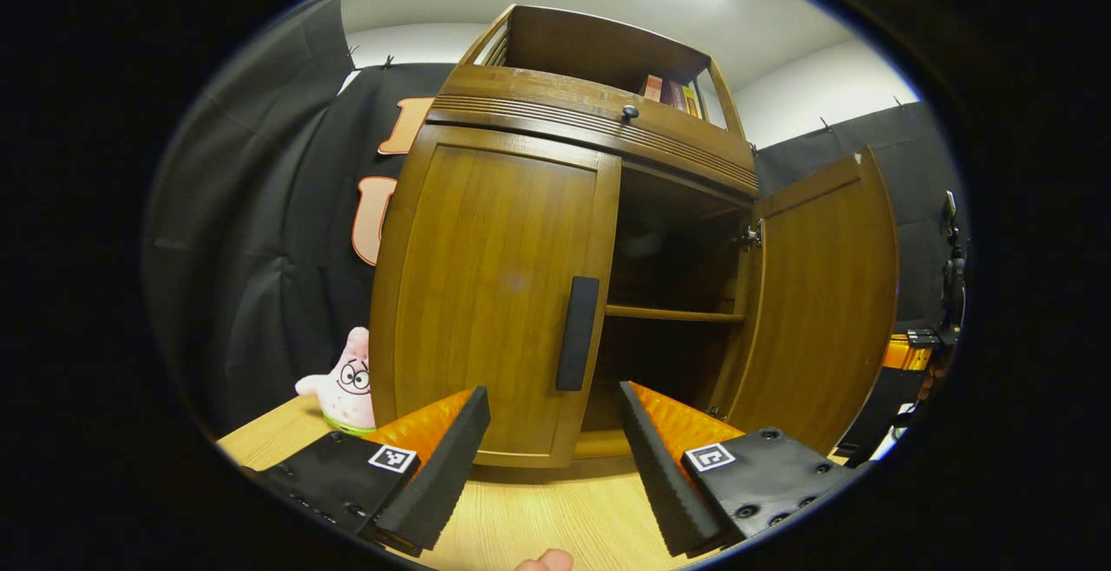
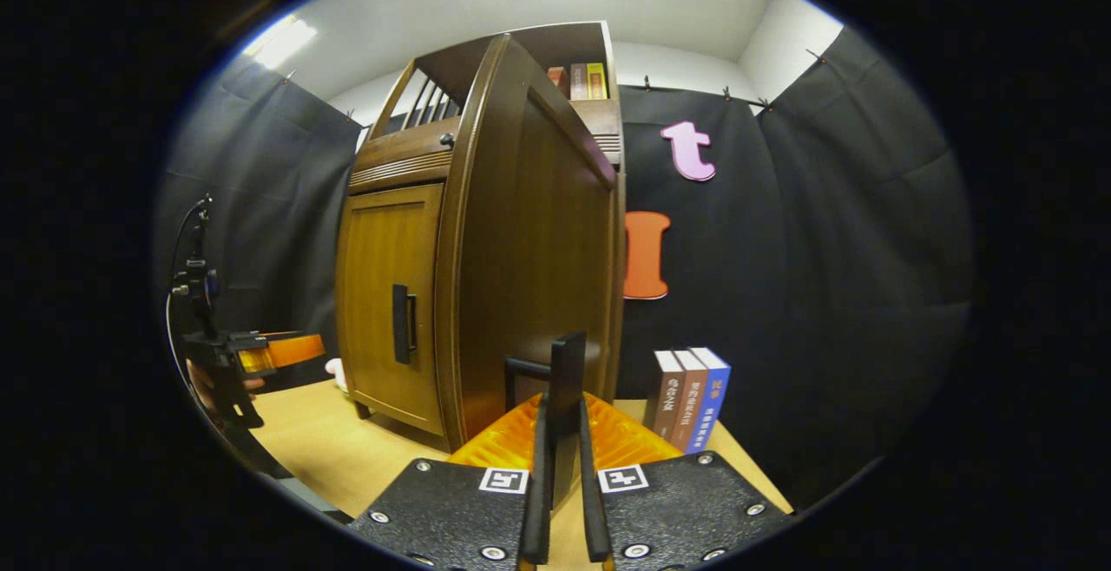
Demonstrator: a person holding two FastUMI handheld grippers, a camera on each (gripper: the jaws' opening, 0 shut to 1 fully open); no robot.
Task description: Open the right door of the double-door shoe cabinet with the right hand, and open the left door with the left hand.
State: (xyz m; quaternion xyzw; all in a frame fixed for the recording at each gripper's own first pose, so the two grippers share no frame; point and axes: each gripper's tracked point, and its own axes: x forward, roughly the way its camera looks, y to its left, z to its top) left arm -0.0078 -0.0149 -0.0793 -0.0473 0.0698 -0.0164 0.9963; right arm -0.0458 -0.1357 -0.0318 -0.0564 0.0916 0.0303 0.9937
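Holding the right door (image 2: 529,241) swung out, the right gripper (image 2: 562,432) is clenched on that door's upright handle (image 2: 566,397), both fingers pressing its sides, presumably to keep the panel open. In the left gripper view the cabinet (image 1: 555,111) stands on the tabletop (image 1: 555,510); its open door sits at 3 o'clock, the left door (image 1: 495,293) shut at centre. The left gripper (image 1: 555,458) is released, jaws spread just below the left handle (image 1: 577,332), whose long axis runs vertical, likely lining up a grasp.
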